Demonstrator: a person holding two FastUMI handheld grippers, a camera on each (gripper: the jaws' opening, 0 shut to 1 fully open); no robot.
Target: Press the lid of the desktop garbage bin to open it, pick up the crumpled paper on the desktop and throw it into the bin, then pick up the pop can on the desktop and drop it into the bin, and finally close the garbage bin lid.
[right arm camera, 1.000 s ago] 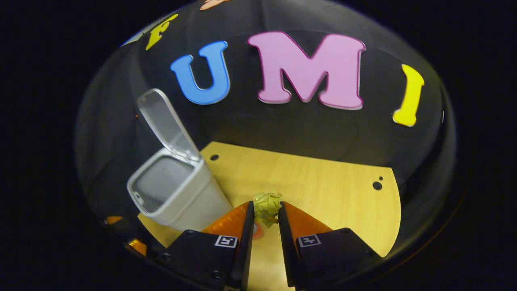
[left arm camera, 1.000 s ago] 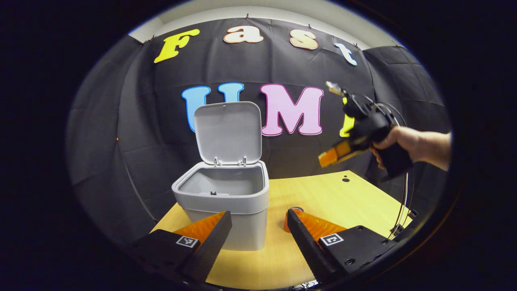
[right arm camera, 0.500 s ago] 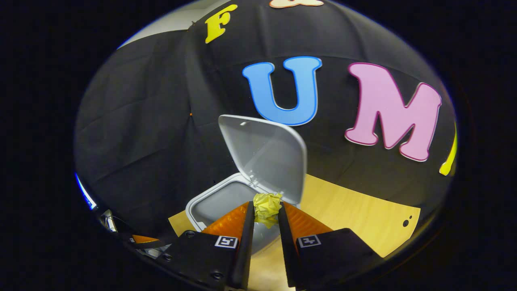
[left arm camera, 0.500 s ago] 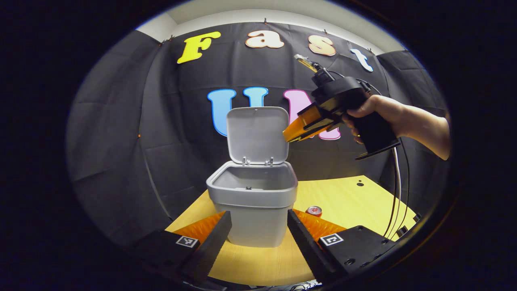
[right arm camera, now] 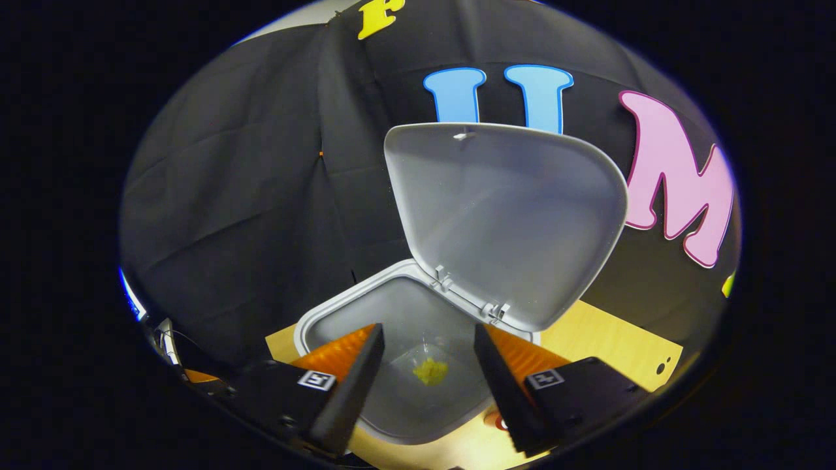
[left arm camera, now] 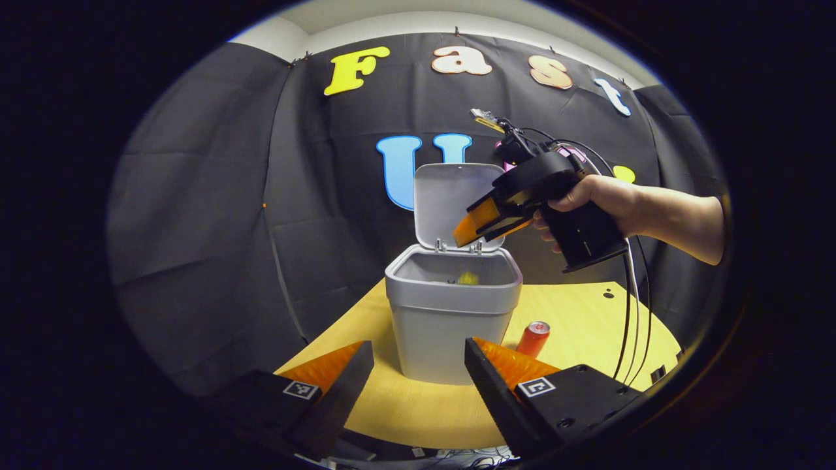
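Paper first: crumpled paper at the bottom of the garbage bin, straight below the gap of the right gripper, well clear of both fingertips. Jaws of that gripper wide apart, empty, hanging over the bin mouth in front of the upright lid. Seen from the left gripper view too: right gripper tilted down over the rim, a hand round its grip, a yellow scrap just inside the back wall.

Next in line, by judgement, the pop can. Upright on the desktop, just beside the bin wall, a little beyond and outside the right-hand finger of the left gripper. Jaws of the left gripper also apart and holding nothing, with the bin's lower front between them farther ahead.

Probably light and thin-walled, smooth and a bit slippery, easy to dent or tip. Best taken across the round body near mid-height, squarely from the side, with a moderate squeeze. Little room on the bin side for a finger, so worth approaching from the open side of the desktop.
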